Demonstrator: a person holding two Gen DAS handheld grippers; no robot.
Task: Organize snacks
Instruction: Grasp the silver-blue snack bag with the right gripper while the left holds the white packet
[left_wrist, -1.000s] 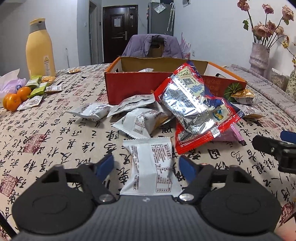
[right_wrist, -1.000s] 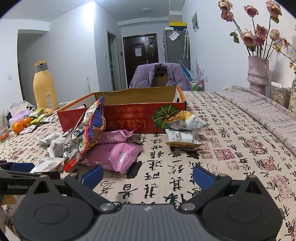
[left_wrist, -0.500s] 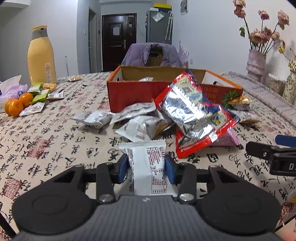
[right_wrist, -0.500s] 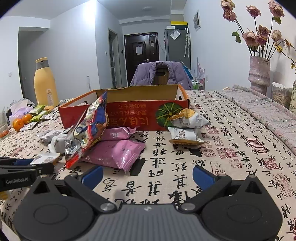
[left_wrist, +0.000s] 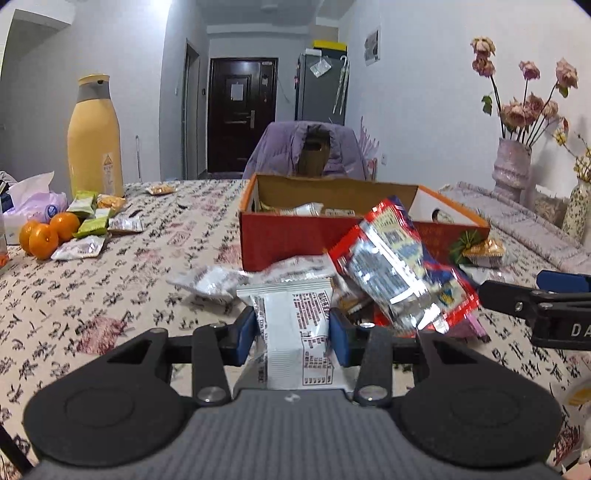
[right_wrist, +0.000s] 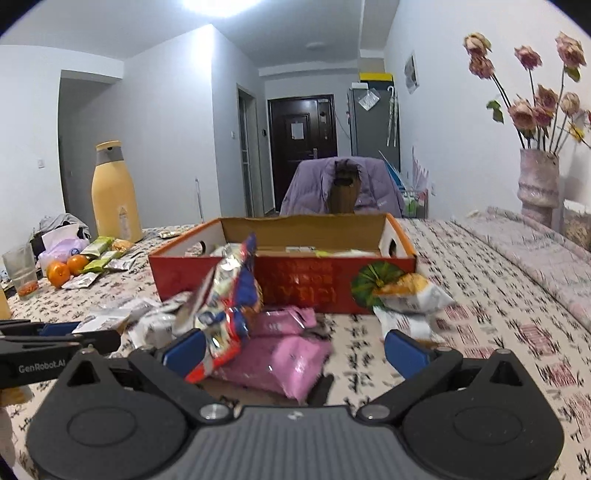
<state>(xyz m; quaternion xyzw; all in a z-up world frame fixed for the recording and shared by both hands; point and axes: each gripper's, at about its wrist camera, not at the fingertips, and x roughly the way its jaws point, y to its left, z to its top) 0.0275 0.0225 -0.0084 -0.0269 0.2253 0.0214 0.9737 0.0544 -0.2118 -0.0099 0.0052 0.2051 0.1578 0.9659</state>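
White snack pack (left_wrist: 295, 332) pinched in left gripper (left_wrist: 293, 332); right gripper (right_wrist: 295, 349) fingers apart.

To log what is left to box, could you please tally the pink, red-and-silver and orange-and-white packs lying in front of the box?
Pink packs: 2
Red-and-silver bag: 1
Orange-and-white packs: 2
Total: 5

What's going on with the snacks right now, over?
Left gripper shut on white snack packet. Right gripper open, empty. Red foil bag stands between packet and red box.
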